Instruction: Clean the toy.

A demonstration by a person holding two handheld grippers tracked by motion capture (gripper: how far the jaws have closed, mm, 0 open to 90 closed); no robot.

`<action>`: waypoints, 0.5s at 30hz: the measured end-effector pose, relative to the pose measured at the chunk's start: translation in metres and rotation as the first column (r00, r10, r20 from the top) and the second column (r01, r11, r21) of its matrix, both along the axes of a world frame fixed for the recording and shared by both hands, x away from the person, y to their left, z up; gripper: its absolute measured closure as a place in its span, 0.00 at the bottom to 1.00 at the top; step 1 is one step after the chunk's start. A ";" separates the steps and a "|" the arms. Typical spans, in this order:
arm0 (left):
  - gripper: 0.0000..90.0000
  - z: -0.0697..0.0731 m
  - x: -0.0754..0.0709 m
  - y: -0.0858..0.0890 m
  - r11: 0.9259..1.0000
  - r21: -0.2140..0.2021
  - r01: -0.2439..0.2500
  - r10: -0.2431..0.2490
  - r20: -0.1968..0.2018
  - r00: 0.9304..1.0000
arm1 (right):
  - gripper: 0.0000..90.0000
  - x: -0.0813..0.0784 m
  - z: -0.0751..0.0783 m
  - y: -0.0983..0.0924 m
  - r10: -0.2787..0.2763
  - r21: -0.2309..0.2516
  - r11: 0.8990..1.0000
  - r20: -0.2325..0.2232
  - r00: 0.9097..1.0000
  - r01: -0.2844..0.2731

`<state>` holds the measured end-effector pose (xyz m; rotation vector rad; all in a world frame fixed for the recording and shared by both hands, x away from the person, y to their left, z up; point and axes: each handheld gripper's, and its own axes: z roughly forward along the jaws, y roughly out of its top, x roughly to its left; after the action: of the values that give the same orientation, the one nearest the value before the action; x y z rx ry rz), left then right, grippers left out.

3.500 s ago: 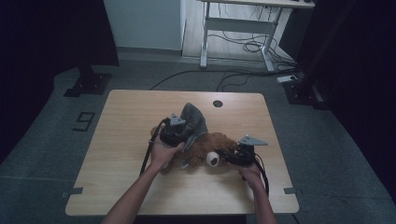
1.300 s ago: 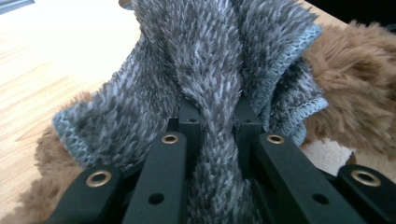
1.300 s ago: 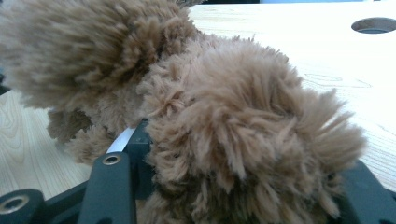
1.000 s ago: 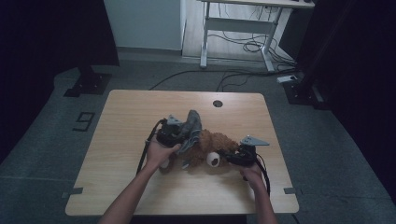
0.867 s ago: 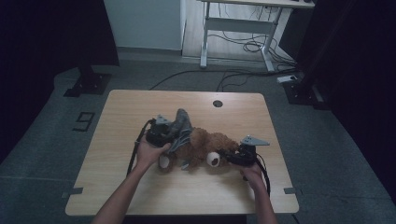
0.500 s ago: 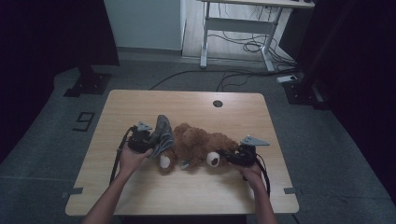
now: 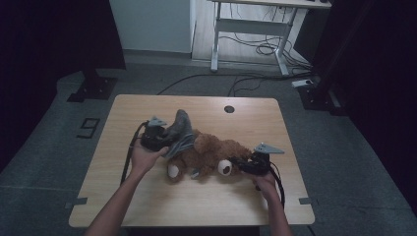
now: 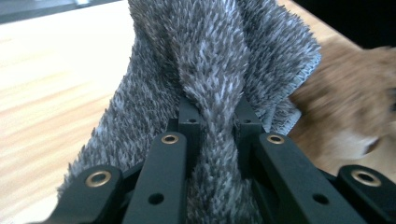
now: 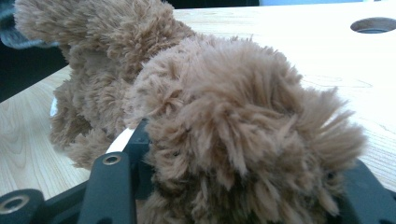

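The brown plush bear (image 7: pixel 211 156) lies on its side near the middle of the desk (image 7: pixel 246 206), its pale-soled feet toward the near edge. The left claw (image 7: pixel 169 139) is clamped on a fold of the grey fleece cloth (image 7: pixel 181 132), which stands bunched up between its jaws at the bear's left end; in the left gripper view the fleece (image 8: pixel 210 93) fills the gap between the two black jaws. The right claw (image 7: pixel 242 166) grips the bear's fur at its right end, brown pile (image 9: pixel 243 135) packed between the jaws. The step in hand looks like drawing the cloth along the bear while the right side pins the toy. To do it well, the right claw should keep the bear flat on the desk, and the left should pull low and evenly leftward, so the fleece slides rather than dragging the toy or slipping from the pinch.
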<state>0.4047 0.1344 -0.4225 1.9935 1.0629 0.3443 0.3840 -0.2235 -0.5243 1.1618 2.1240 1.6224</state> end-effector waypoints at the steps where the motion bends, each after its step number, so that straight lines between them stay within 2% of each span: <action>1: 0.87 0.001 0.001 -0.009 1.000 0.005 0.016 -0.016 0.001 1.000 | 0.49 0.000 0.000 0.000 0.001 -0.002 1.000 0.000 1.000 -0.001; 5: 0.87 -0.003 0.006 -0.042 0.997 -0.023 0.069 -0.070 -0.028 0.997 | 0.49 -0.001 0.000 0.001 -0.004 -0.002 1.000 0.004 1.000 0.004; 6: 0.87 -0.007 0.009 -0.059 0.995 -0.025 0.093 -0.094 -0.045 0.995 | 0.49 -0.001 0.000 0.001 -0.003 -0.002 1.000 0.004 1.000 0.003; 7: 0.87 -0.007 0.009 -0.059 0.995 -0.025 0.093 -0.094 -0.045 0.995 | 0.49 -0.001 0.000 0.001 -0.003 -0.002 1.000 0.004 1.000 0.003; 9: 0.87 -0.012 0.009 -0.073 0.993 -0.011 0.116 -0.117 -0.054 0.992 | 0.49 -0.001 0.000 0.001 -0.004 -0.003 1.000 0.002 1.000 0.004; 10: 0.87 -0.017 0.008 -0.083 0.993 0.024 0.120 -0.118 -0.054 0.991 | 0.49 -0.002 0.000 0.001 -0.005 -0.004 1.000 0.002 1.000 0.005; 12: 0.87 -0.022 0.005 -0.088 0.992 0.066 0.111 -0.110 -0.026 0.994 | 0.49 -0.003 0.001 0.002 -0.009 -0.017 1.000 0.007 1.000 0.009; 15: 0.87 -0.024 0.003 -0.080 0.993 0.050 0.104 -0.103 -0.024 0.994 | 0.49 -0.003 0.001 0.002 -0.005 -0.022 1.000 0.012 1.000 0.005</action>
<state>0.4077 0.0539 -0.4466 2.0934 0.9685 0.2983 0.3808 -0.2215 -0.5235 1.1474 2.1244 1.5954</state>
